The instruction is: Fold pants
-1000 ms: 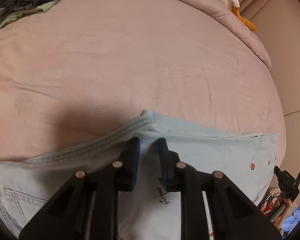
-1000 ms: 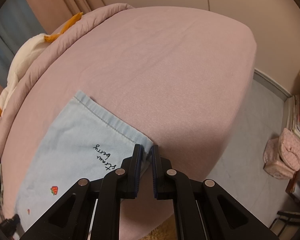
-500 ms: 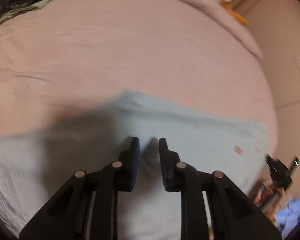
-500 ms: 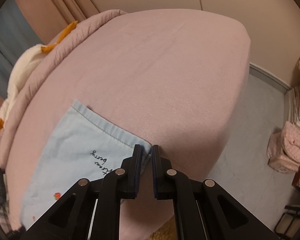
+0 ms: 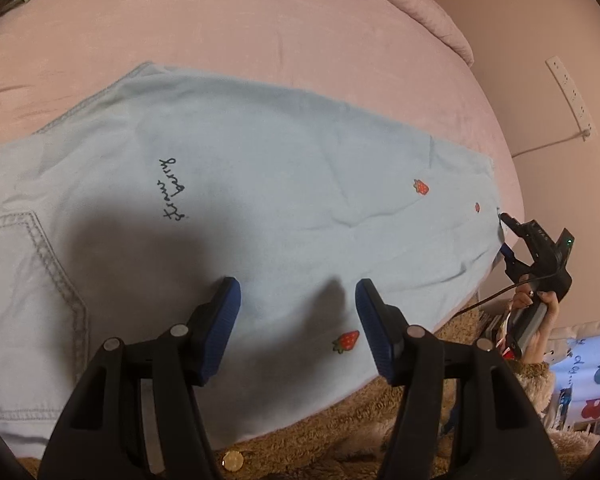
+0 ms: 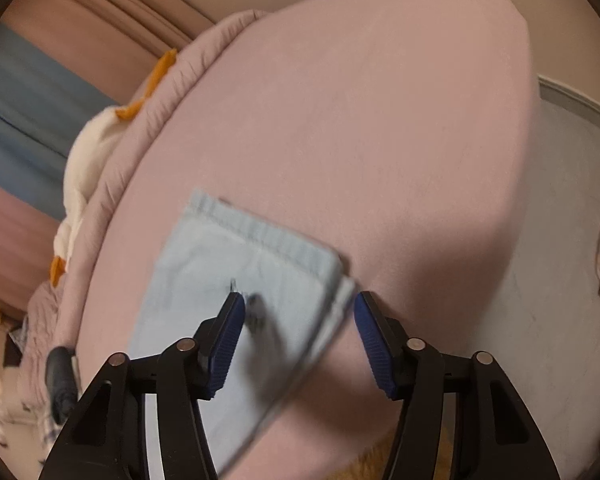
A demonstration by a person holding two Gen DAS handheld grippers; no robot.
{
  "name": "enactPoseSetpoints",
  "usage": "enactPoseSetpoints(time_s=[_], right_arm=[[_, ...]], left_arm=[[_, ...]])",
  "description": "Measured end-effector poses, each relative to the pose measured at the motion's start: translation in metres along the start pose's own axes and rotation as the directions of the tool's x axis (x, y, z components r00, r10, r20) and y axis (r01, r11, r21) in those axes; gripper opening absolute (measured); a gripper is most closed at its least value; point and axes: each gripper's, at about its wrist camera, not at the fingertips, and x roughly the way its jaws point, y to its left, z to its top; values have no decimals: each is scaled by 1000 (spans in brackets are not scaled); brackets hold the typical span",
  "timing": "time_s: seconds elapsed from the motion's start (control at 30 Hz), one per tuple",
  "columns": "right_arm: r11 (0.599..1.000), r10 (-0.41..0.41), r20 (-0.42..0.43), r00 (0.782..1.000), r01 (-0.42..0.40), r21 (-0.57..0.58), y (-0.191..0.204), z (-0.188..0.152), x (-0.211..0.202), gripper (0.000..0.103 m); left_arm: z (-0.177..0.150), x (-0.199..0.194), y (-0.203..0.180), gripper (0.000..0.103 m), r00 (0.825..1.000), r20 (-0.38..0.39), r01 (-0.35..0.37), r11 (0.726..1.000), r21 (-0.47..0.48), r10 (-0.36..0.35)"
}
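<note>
Light blue denim pants point(image 5: 260, 184) with black script and small strawberry patches lie flat on the pink bed point(image 5: 260, 32), their near edge hanging over the bed's side. My left gripper point(image 5: 296, 316) is open and empty just above the pants' near edge. My right gripper point(image 6: 298, 328) is open and empty over the hem end of the pants point(image 6: 236, 264), which is blurred. The right gripper also shows in the left wrist view point(image 5: 540, 252), at the pants' right end.
A brown fuzzy rug point(image 5: 360, 432) lies below the bed edge. A white and orange plush toy point(image 6: 88, 160) sits at the bed's far side by the rolled pink blanket point(image 6: 172, 92). Grey floor point(image 6: 548, 280) lies to the right of the bed.
Both grippers were shut on the pants' edge and have opened and let go. The pants now lie spread on the bed, and both grippers have pulled back a little.
</note>
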Motion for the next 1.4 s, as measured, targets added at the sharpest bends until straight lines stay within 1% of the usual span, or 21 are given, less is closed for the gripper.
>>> enactPoseSetpoints(time_s=[0.03, 0.07, 0.17, 0.2, 0.27, 0.33, 0.4, 0.47, 0.53, 0.57, 0.67, 0.8, 0.87, 0.93, 1.0, 1.07, 1.17, 1.23, 1.3, 1.37, 1.4], right_arm=[[1000, -12, -2, 1000, 12, 1, 1, 5, 3, 44], [1000, -23, -1, 1000, 23, 9, 1, 8, 5, 34], [996, 31, 3, 1000, -31, 82, -6, 11, 6, 19], [993, 54, 3, 999, -54, 103, -8, 11, 6, 17], [993, 55, 17, 998, -56, 103, -4, 11, -1, 14], [997, 59, 68, 996, -62, 54, 12, 13, -18, 14], [993, 117, 125, 985, -115, -20, 39, 16, -42, 14], [984, 155, 154, 976, -137, -118, 67, 14, -64, 14], [953, 202, 168, 965, -154, -260, 108, 6, -87, 14], [926, 232, 162, 959, -167, -339, 131, -2, -97, 14], [850, 292, 111, 950, -204, -486, 181, -27, -110, 14], [708, 348, -39, 937, -289, -644, 243, -77, -105, 14], [651, 355, -121, 927, -338, -679, 264, -100, -93, 14], [587, 338, -220, 915, -388, -711, 283, -132, -76, 14], [545, 290, -303, 908, -416, -728, 291, -160, -56, 14], [523, 235, -365, 901, -434, -734, 295, -185, -34, 14], [503, 141, -479, 866, -480, -719, 296, -226, -1, 14], [496, 73, -513, 855, -477, -725, 297, -248, 15, 14], [477, -5, -513, 858, -449, -755, 286, -262, 25, 15], [455, -20, -496, 868, -434, -778, 281, -263, 23, 16], [450, -11, -498, 867, -440, -777, 281, -261, 20, 22]], left_arm=[[-1, -1, 3, 59, 1000, 1, 11, 1000, -11, -11], [-4, -3, 6, 59, 1000, 1, 21, 1000, -23, -21], [-5, -5, 9, 58, 999, 7, 37, 999, -40, -37], [-6, -7, 9, 57, 999, 10, 36, 999, -36, -36], [-12, -11, 7, 54, 1000, 6, 31, 999, -38, -31], [-10, -18, 8, 54, 1000, 5, 25, 999, -44, -25], [-11, -28, 11, 54, 999, 33, 6, 999, -45, -4], [-10, -37, 11, 54, 997, 71, -18, 999, -44, 21], [-11, -49, 14, 54, 993, 108, -42, 998, -47, 47], [-11, -53, 15, 54, 991, 124, -47, 998, -49, 53], [-13, -67, 22, 55, 986, 160, -45, 997, -67, 55], [-16, -77, 29, 55, 980, 189, -47, 995, -85, 62], [-16, -75, 30, 55, 979, 191, -48, 994, -95, 66], [-17, -74, 31, 55, 980, 187, -46, 993, -105, 65], [-20, -75, 37, 55, 981, 184, -48, 993, -111, 68], [-20, -77, 42, 55, 981, 180, -49, 992, -117, 70], [-21, -77, 47, 55, 983, 172, -44, 991, -125, 65], [-20, -75, 48, 56, 984, 164, -43, 991, -130, 65], [-19, -72, 48, 55, 986, 157, -37, 991, -129, 57], [-12, -68, 44, 56, 988, 147, -25, 993, -118, 42], [-9, -66, 41, 56, 989, 143, -13, 994, -108, 29]])
